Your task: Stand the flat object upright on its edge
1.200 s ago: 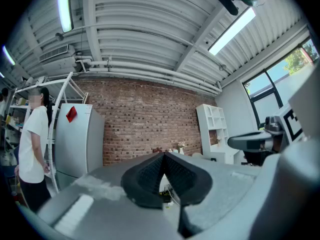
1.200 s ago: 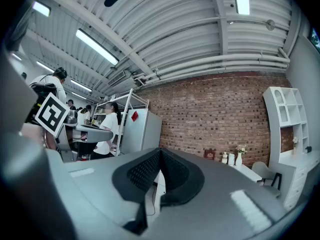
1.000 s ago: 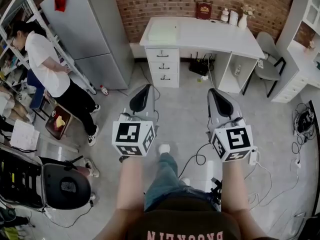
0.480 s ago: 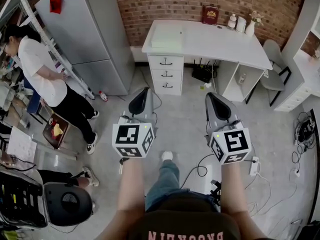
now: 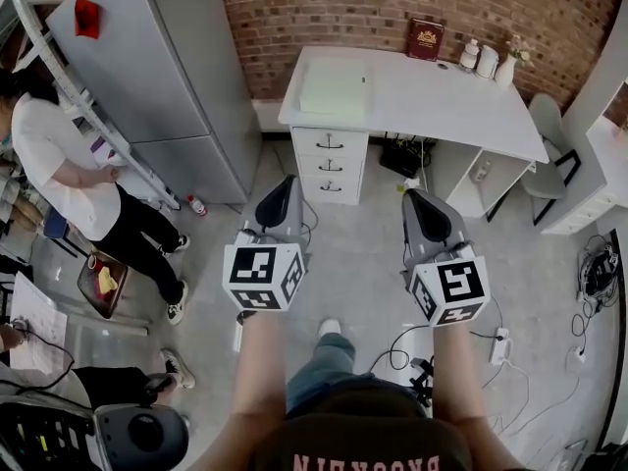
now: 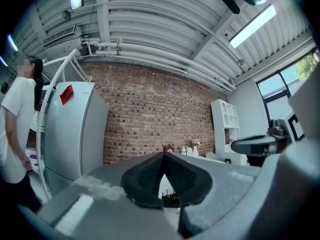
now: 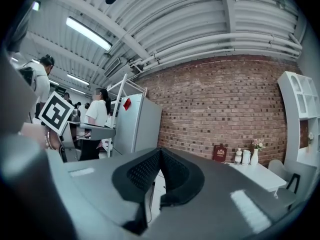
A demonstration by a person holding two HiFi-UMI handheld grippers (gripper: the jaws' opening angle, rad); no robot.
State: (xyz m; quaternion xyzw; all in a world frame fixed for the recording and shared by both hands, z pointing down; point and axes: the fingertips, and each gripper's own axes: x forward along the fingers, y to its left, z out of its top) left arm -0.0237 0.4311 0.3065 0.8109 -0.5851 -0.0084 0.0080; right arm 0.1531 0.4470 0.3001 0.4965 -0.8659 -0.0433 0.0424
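Observation:
A pale flat pad [image 5: 334, 86] lies on the left part of a white desk [image 5: 461, 101] against the brick wall. A dark red book [image 5: 424, 39] stands upright at the wall behind it. Both grippers are held level over the floor, short of the desk and pointing toward it. My left gripper [image 5: 278, 196] is shut with nothing in it, its jaws meeting at the tip [image 6: 163, 156]. My right gripper [image 5: 424, 209] is also shut and empty [image 7: 160, 151]. The red book [image 7: 219, 153] and the desk [image 7: 255, 174] show ahead in the right gripper view.
A grey fridge [image 5: 167, 77] stands left of the desk, with a person in a white shirt [image 5: 59, 165] beside a ladder. Bottles and a vase [image 5: 486, 59] sit at the desk's back right. A grey chair [image 5: 554, 130] is on the right; cables [image 5: 392, 346] lie on the floor.
Both grippers and the view have moved forward toward the desk, which now looks larger and nearer. The jaws stay shut and empty.

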